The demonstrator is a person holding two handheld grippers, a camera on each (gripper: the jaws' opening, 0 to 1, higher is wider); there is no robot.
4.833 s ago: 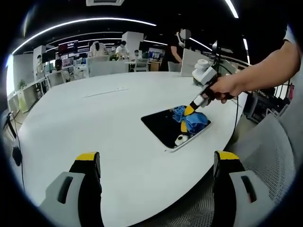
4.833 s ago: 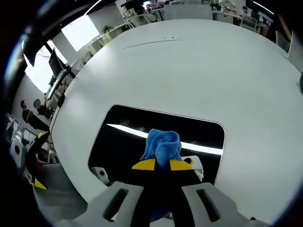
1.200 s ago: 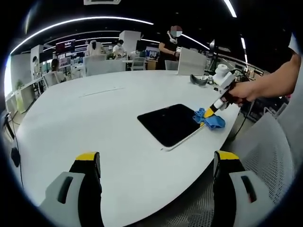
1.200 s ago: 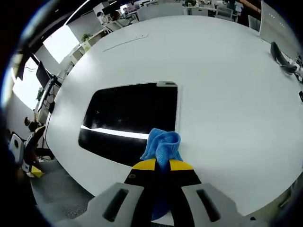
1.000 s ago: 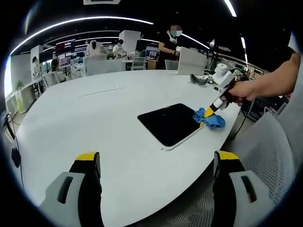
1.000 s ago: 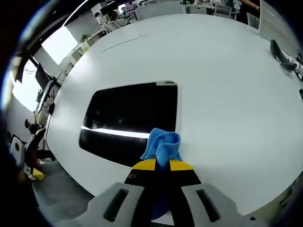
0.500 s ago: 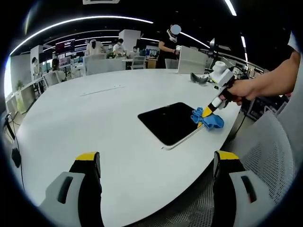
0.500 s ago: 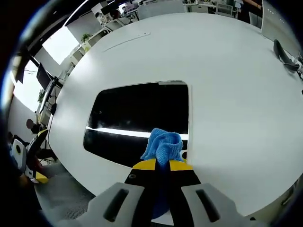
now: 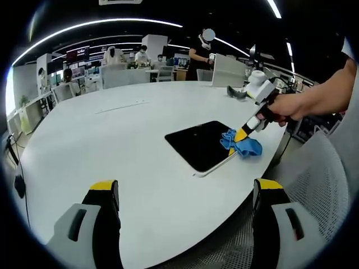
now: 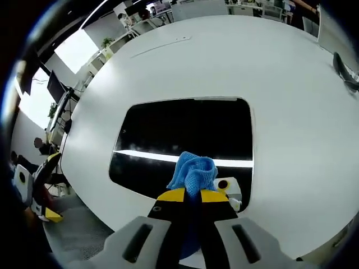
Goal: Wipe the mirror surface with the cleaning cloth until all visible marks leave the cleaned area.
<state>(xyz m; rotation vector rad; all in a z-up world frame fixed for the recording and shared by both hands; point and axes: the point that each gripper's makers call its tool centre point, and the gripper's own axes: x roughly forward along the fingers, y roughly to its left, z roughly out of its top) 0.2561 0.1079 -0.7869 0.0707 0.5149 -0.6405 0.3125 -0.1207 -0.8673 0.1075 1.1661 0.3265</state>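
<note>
the right gripper (image 10: 192, 194) is clamped on the crumpled blue microfibre cloth (image 10: 193, 171), pressed onto the dark rectangular mirror (image 10: 185, 137) near the round white table's (image 9: 112, 145) near edge. the left gripper (image 9: 185, 193) hangs open, holding nothing. the cloth is soft and light; the mirror is likely fragile. a dark object (image 9: 236, 92) lies well apart.

Office around the table

A big white table (image 9: 112, 140) is taking up most of the room. Near its far edge a dark curved object (image 9: 236, 93) is lying. People (image 9: 199, 56) are standing and sitting among desks behind, and a mesh chair (image 9: 314, 185) is standing alongside.
</note>
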